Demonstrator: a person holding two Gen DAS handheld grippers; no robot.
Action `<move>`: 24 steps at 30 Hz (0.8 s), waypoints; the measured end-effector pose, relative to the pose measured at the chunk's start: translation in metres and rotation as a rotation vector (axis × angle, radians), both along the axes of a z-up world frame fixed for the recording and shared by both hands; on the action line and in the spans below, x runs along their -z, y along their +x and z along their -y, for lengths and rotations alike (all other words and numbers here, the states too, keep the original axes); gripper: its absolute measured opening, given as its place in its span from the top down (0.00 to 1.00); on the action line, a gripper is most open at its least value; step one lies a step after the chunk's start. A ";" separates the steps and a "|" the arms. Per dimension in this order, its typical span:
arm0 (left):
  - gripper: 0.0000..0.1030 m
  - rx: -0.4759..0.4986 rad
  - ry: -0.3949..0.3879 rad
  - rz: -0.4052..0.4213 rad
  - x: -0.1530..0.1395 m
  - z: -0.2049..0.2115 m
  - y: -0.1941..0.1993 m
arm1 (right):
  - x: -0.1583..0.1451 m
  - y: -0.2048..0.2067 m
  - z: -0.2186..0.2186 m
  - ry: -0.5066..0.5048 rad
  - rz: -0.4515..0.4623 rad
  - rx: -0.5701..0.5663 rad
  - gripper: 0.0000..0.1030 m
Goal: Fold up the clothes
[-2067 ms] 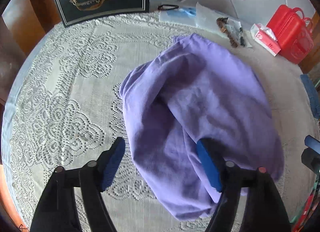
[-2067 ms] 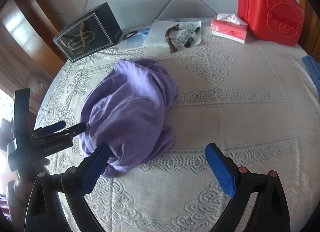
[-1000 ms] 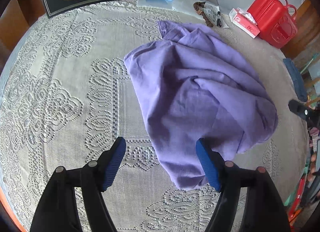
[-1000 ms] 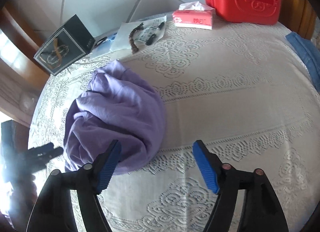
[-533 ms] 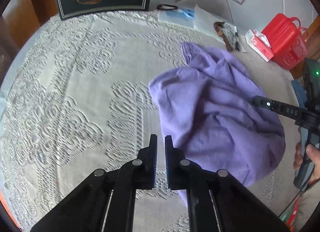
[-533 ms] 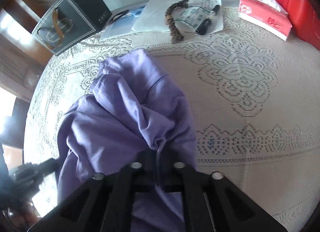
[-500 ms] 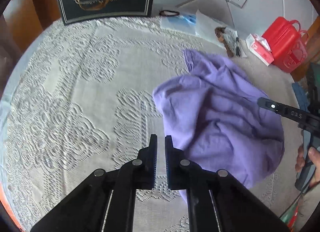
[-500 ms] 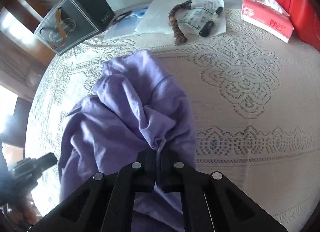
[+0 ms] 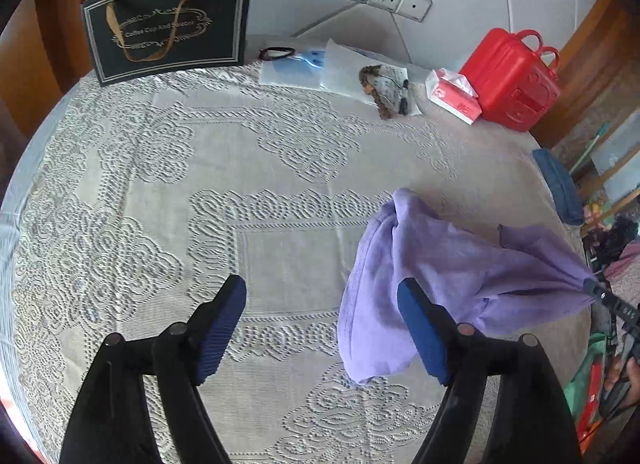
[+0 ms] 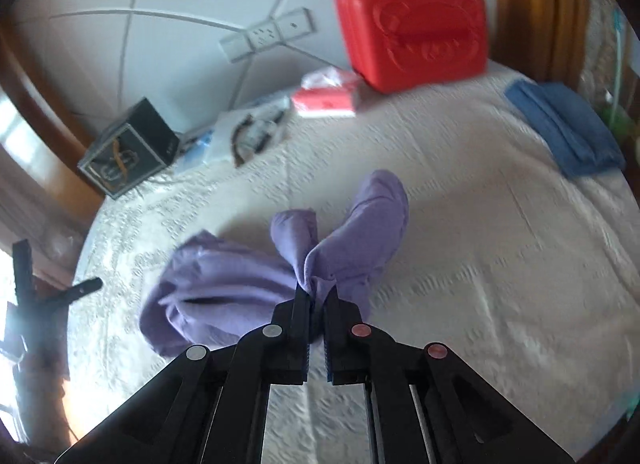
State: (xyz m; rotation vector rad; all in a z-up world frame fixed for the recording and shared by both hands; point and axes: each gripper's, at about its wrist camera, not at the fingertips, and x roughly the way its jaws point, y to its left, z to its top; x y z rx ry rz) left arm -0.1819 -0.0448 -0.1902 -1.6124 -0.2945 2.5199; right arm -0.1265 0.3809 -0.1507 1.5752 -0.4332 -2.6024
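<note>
**Purple garment pinched and strung out from my right jaws**

A cream lace tablecloth (image 9: 280,168), raised in looping floral relief, covers the round table ahead of both my grippers. Ahead of my left jaws it lies bare and wide all the way to the far edge; to the left of them the cloth curves off the table's rim.

The purple garment (image 9: 452,264) is soft, matte knit, bunched into loose rolls and folds. It sits just right of my left gripper (image 9: 320,328), its near fold behind that gripper's right pad. Its long axis runs from that hanging lower end up and out to the right, drawn to a taut point at my right gripper (image 10: 316,296). From the right wrist view, two rounded lobes stand up just ahead of those jaws and a wider mass spreads to their left.

My right jaws are pressed together, pinching a gather of the purple fabric. My left jaws are spreading, ribbed blue pads wide apart, nothing between them but lace.

Far ahead along the wall stand a glossy red plastic case (image 10: 412,20), boxy with two loop handles, a dark rectangular gift box (image 9: 168,20), and a pink tissue pack (image 9: 454,100). A folded blue cloth (image 10: 564,128) lies at the table's right edge.
</note>
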 end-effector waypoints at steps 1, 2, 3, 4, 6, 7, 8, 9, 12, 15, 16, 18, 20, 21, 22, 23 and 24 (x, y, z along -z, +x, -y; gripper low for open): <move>0.24 0.010 -0.005 0.009 0.006 -0.007 0.000 | 0.015 0.013 -0.013 -0.008 0.047 0.030 0.90; 0.24 0.015 -0.003 0.023 0.013 -0.013 -0.001 | 0.028 0.022 -0.023 -0.010 0.081 0.055 0.83; 0.24 0.020 0.000 0.037 0.020 -0.019 -0.002 | 0.037 0.030 -0.032 -0.019 0.099 0.079 0.78; 0.24 0.023 0.005 0.051 0.026 -0.024 -0.004 | 0.044 0.038 -0.041 -0.031 0.112 0.102 0.71; 0.24 0.025 0.016 0.070 0.036 -0.034 -0.010 | 0.053 0.045 -0.056 -0.064 0.118 0.134 0.67; 0.24 0.030 0.011 0.072 0.039 -0.041 -0.013 | 0.054 0.047 -0.063 -0.073 0.117 0.146 0.64; 0.24 0.041 0.006 0.073 0.042 -0.048 -0.017 | 0.054 0.048 -0.071 -0.079 0.115 0.156 0.58; 0.24 0.053 -0.001 0.074 0.044 -0.055 -0.020 | 0.056 0.044 -0.075 -0.081 0.119 0.162 0.52; 0.24 0.095 -0.043 0.081 0.051 -0.080 -0.033 | 0.063 0.026 -0.083 -0.081 0.131 0.165 0.19; 0.24 0.111 -0.139 0.102 0.068 -0.102 -0.048 | 0.073 0.001 -0.088 -0.064 0.145 0.157 0.19; 0.24 0.117 -0.165 0.118 0.075 -0.107 -0.052 | 0.076 -0.009 -0.089 -0.046 0.150 0.156 0.19; 0.24 0.123 -0.134 0.166 0.088 -0.108 -0.058 | 0.083 -0.027 -0.089 0.009 0.168 0.158 0.18; 0.30 0.123 -0.075 0.207 0.097 -0.106 -0.061 | 0.095 -0.045 -0.088 0.062 0.203 0.144 0.17; 0.60 0.123 -0.046 0.218 0.095 -0.104 -0.062 | 0.101 -0.051 -0.086 0.077 0.221 0.128 0.17; 0.81 0.119 -0.020 0.228 0.094 -0.103 -0.063 | 0.105 -0.055 -0.081 0.080 0.238 0.095 0.18; 0.83 0.110 0.002 0.239 0.092 -0.100 -0.064 | 0.109 -0.058 -0.074 0.079 0.255 0.056 0.38; 0.86 0.104 0.012 0.242 0.089 -0.098 -0.066 | 0.113 -0.061 -0.067 0.079 0.272 0.016 0.61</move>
